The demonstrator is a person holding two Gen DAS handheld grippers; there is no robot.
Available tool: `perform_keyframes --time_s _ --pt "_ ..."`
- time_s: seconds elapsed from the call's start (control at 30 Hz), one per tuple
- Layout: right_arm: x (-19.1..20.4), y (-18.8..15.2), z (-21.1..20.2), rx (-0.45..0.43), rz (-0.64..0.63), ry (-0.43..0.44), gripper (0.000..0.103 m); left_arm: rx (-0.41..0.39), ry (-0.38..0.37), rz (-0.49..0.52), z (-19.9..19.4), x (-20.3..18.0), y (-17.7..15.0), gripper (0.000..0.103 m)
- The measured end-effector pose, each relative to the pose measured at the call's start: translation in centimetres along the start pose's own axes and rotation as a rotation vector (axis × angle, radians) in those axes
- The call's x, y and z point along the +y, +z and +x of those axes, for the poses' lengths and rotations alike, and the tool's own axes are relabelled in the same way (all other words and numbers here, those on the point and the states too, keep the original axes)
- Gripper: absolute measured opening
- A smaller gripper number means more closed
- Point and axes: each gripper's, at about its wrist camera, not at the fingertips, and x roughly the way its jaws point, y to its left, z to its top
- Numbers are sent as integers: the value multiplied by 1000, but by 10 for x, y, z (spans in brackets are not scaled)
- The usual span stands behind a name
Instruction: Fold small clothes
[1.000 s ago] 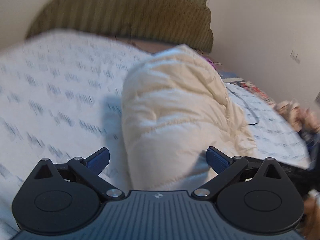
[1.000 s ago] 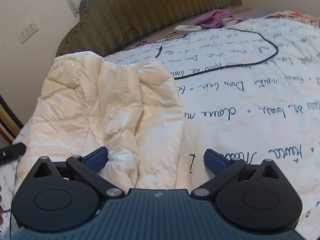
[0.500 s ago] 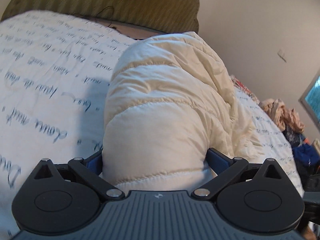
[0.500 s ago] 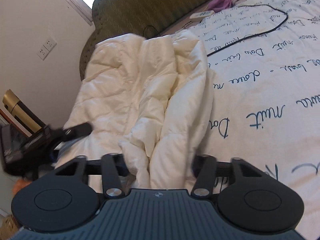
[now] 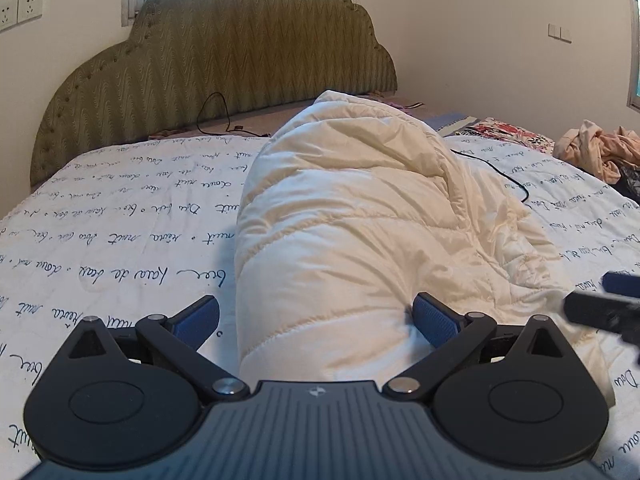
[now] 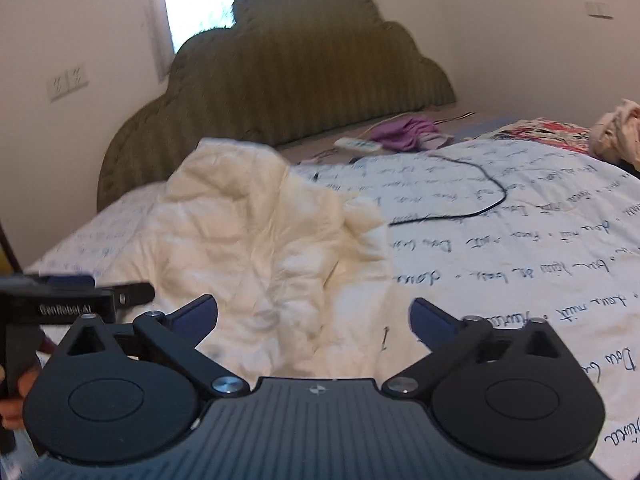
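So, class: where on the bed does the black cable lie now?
In the right wrist view the black cable loops over the printed bedspread, right of the cream padded jacket and in front of the purple cloth.

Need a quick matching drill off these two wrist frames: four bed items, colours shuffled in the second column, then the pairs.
1 puffy jacket
2 headboard
3 cable
4 crumpled cloth by headboard

A black
B purple
C cream
D olive green

Pairs: 1-C, 2-D, 3-A, 4-B
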Motion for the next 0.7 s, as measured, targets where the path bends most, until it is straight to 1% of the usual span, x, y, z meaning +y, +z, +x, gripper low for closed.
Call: perform_keyframes --time_s 0.03,0.1,0.17,0.2,0.23,0.27,0.3,0.33,0.37,0.4,0.47,0.53,0.6,0.63,0.67,0.7 --pt "-2 -2 7 32 7 2 103 3 -5 -4 -1 1 -1 103" --pt "-13 -7 22 111 65 11 103 18 -28 -21 -1 4 -5 103" --pt "-25 -14 40 190 166 68 103 39 -56 -50 4 7 -8 103" --pt "-32 -19 47 206 224 119 103 46 -67 -64 8 8 -9 103" --pt "-37 -25 50 199 271 168 97 52 -76 -71 11 10 -10 103" --pt "-40 -27 53 185 295 198 87 54 -83 -74 15 10 -10 103" --pt "-41 -28 57 171 313 213 79 53 -85 -70 19 8 -9 103" --pt "-41 -28 61 165 335 227 63 47 -76 -57 22 6 -8 103" --pt "-41 -26 66 165 355 239 59 36 -63 -39 26 2 -6 103" --pt "-40 -23 69 161 353 233 58 23 -50 -18 30 -2 -5 103" --pt "-32 -14 77 146 307 205 50 5 -22 16 40 -11 -1 103" --pt "-26 -8 82 136 276 171 48 -16 6 41 51 -16 4 103" --pt "-22 -3 88 128 237 141 48 -19 14 52 59 -17 9 103" --pt "-22 -1 90 132 228 129 51 -13 12 53 61 -16 11 103" --pt "-22 -1 90 136 230 120 60 -4 9 50 61 -16 13 103" --pt "-22 -1 88 139 237 105 63 2 5 44 59 -14 14 103"
